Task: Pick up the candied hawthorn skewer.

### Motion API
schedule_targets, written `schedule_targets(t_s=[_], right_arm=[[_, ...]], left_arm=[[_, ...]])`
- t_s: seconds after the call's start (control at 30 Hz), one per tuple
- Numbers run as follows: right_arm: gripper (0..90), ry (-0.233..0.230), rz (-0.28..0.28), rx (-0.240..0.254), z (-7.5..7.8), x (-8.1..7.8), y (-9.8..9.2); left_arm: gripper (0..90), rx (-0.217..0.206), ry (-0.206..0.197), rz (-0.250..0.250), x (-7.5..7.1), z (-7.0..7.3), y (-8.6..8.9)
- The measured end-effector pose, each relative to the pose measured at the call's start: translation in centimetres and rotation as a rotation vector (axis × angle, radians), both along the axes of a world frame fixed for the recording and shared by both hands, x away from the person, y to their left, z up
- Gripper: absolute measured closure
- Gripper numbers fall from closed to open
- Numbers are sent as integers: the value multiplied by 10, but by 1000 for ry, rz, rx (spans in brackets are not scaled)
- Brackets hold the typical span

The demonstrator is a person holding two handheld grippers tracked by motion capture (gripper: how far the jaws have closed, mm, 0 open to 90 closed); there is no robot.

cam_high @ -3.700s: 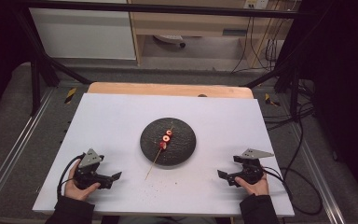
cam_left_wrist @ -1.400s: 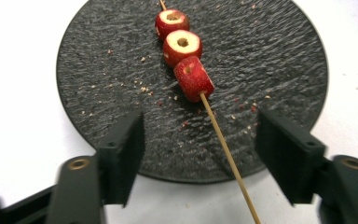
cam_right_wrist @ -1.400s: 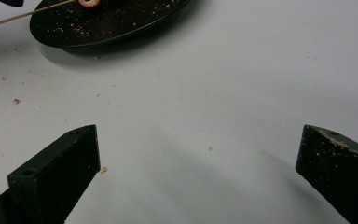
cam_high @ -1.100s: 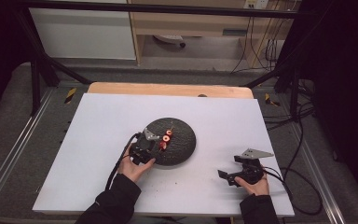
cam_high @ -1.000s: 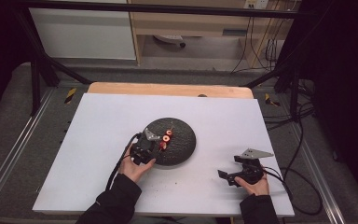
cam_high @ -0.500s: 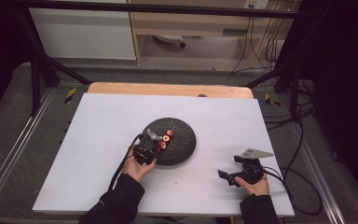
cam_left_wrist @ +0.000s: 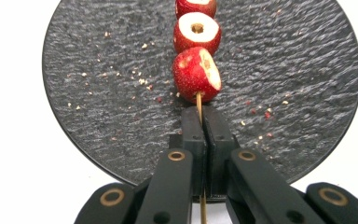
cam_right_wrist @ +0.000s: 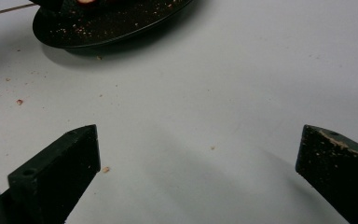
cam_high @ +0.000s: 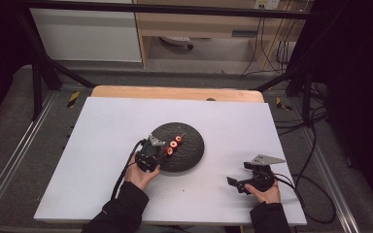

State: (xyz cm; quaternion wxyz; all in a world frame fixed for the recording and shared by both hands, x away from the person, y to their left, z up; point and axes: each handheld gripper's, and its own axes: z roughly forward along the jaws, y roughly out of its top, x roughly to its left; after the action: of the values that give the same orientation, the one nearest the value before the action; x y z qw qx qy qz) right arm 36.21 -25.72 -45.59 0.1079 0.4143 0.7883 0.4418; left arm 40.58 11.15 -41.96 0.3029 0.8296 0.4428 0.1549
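A dark round slate plate (cam_high: 194, 154) (cam_left_wrist: 98, 70) lies mid-table. On it rests a thin wooden skewer (cam_left_wrist: 199, 100) threaded with three red fruit pieces (cam_high: 173, 143) (cam_left_wrist: 196, 74), two of them showing pale cut faces. My left gripper (cam_high: 161, 151) (cam_left_wrist: 202, 114) sits at the plate's near-left edge. Its jaws have just been closing and now pinch the skewer's stick just below the lowest fruit. My right gripper (cam_high: 238, 174) (cam_right_wrist: 198, 135) rests on the white table at the front right, jaws wide open with bare table between them.
Crumbs dot the plate and the white tabletop (cam_high: 102, 126). In the right gripper view the plate's edge (cam_right_wrist: 121, 23) and the skewer's free end (cam_right_wrist: 4, 10) lie at the top left. Cables trail from both grippers toward the table's front edge.
The left hand came from the table's front left to the plate's near-left edge, where it has stayed over the last second. The right hand has not moved.
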Motion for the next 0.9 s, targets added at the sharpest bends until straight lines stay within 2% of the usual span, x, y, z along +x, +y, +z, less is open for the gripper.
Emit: schedule_targets(t_s=[0.27, 0.5, 0.63, 0.9], right_arm=[[5, -5, 1, -2, 0, 0, 0], [6, -2, 1, -2, -1, 0, 0], [6, 4, -3, 5, -1, 0, 1], [7, 11, -7, 9, -1, 0, 2]], left_arm=[[884, -80, -56, -14, -9, 5, 15], [884, -166, -102, -30, -22, 6, 37], [884, -183, -132, -37, -32, 5, 49], [884, -234, -144, -46, -46, 0, 73]])
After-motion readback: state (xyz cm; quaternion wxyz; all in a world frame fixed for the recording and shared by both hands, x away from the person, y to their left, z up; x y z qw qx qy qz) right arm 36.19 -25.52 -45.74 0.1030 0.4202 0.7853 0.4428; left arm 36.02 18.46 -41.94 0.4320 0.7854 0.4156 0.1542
